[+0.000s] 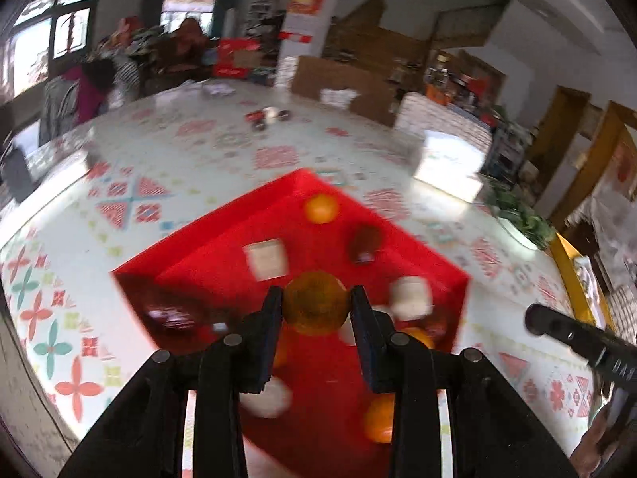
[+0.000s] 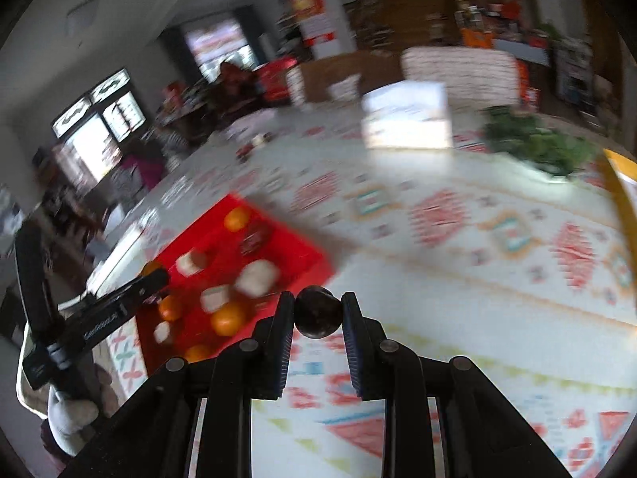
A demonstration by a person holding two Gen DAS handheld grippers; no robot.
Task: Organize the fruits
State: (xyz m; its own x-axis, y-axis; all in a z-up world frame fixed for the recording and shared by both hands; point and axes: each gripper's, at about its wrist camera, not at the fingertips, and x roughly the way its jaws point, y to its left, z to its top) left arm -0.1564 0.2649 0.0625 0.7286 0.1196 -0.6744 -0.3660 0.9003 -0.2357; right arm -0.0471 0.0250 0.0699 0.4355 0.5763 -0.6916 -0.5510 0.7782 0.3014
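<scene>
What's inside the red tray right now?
In the red tray lie loose oranges, white wrapped pieces and a dark fruit. The left gripper holds an orange over it, hiding part of the floor.

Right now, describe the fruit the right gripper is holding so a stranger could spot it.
Look just right of the red tray on the patterned tablecloth. The right gripper pinches a small dark round fruit, nearly black, unlike the tray's oranges.

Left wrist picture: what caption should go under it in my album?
Left gripper holds an orange in its jaws above the red tray of fruit.
</scene>
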